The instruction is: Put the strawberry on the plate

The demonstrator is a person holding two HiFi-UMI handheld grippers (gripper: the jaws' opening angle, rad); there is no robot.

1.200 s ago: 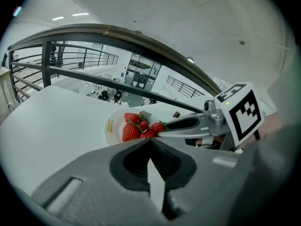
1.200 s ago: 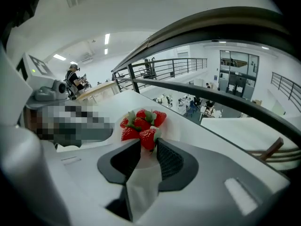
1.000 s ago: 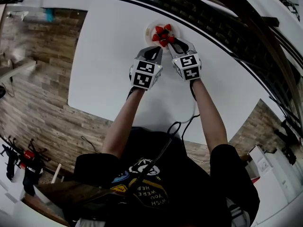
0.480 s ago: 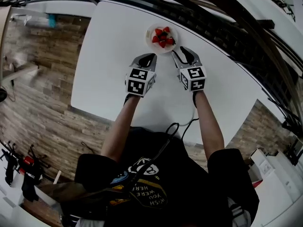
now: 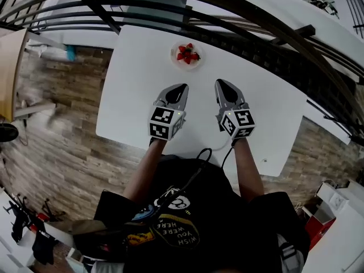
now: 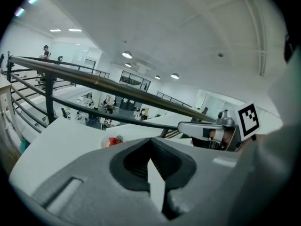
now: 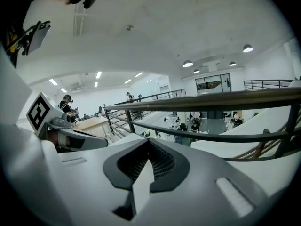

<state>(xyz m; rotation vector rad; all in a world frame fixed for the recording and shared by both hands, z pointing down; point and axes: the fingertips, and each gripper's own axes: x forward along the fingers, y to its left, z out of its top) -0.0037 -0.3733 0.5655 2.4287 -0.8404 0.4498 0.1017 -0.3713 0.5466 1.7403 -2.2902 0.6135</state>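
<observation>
Several red strawberries point(image 5: 187, 54) lie on a small white plate point(image 5: 175, 57) at the far side of the white table point(image 5: 136, 95). Both grippers hang above the table's near half, well short of the plate. My left gripper point(image 5: 182, 87) is shut and holds nothing. My right gripper point(image 5: 221, 84) has just been closing; it is shut with nothing between its jaws. The left gripper view shows its closed jaws point(image 6: 151, 144), with the plate point(image 6: 104, 143) and strawberries point(image 6: 115, 141) small beyond them. In the right gripper view the closed jaws point(image 7: 149, 144) point over the railing.
A black metal railing point(image 5: 239, 24) curves along the table's far and right sides. Wooden floor point(image 5: 51, 124) lies left of the table. A dark cable point(image 5: 202, 152) hangs near the table's front edge. People stand far off in the hall point(image 7: 66, 103).
Both grippers have drawn back from the plate toward the person and risen. The right gripper, at the strawberries a second ago, stood open half a second ago and is now shut and empty.
</observation>
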